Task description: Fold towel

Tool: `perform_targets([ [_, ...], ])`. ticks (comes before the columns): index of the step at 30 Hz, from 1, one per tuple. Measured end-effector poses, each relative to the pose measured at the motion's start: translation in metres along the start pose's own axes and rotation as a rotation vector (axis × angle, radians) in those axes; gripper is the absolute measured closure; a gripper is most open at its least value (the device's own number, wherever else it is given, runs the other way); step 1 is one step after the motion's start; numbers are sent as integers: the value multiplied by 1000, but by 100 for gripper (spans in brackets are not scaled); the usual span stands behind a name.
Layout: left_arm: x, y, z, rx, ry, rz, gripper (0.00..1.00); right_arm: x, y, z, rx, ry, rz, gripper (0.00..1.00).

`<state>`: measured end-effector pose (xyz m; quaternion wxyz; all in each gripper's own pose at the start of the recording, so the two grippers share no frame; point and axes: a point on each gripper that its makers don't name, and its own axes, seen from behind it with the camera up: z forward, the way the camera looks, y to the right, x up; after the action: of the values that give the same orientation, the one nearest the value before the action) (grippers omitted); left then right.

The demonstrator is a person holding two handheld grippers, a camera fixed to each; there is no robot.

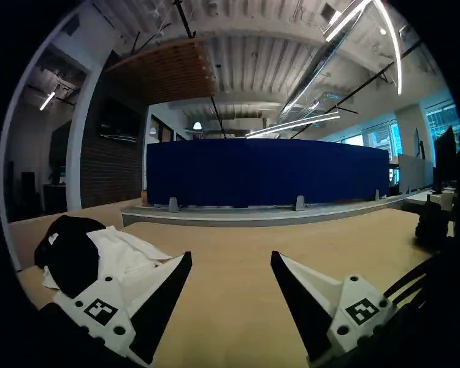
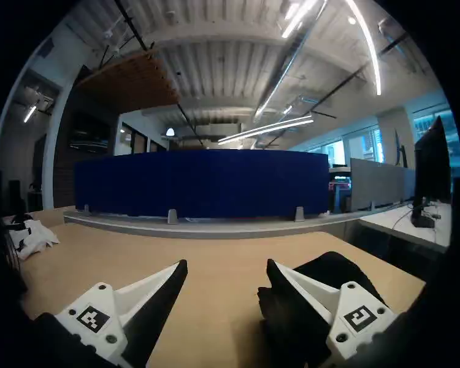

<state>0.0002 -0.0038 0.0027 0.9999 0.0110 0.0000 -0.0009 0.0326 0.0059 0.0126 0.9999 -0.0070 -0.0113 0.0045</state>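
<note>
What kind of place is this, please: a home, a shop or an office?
Most likely an open-plan office. A long wooden desk is backed by a blue divider panel, a monitor stands on a neighbouring desk, and strip lights hang under an exposed ceiling.

My white plastic left hand-held gripper [image 1: 230, 254] and right hand-held gripper [image 2: 226, 262] are wearing black inner pads [image 1: 164, 297] and black-and-white square markers [image 1: 101, 311]. The wooden surface [image 1: 230, 306] is looking pale tan, the crumpled cloth towel [image 1: 124, 250] white, the soft cloth bundle [image 2: 340, 262] black, the long fabric divider [image 1: 260, 172] deep blue.

Open-plan office: blue desk divider [image 1: 260, 172], monitor [image 2: 431, 175], exposed ceiling.
</note>
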Motion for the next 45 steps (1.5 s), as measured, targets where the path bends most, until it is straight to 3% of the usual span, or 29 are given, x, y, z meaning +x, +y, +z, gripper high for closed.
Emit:
perform_targets([
  [21, 0, -1, -1, 0, 0, 0, 5, -31, 2, -2, -1, -1, -5, 0],
  [45, 0, 0, -1, 0, 0, 0, 5, -30, -1, -9, 13, 22, -9, 0],
])
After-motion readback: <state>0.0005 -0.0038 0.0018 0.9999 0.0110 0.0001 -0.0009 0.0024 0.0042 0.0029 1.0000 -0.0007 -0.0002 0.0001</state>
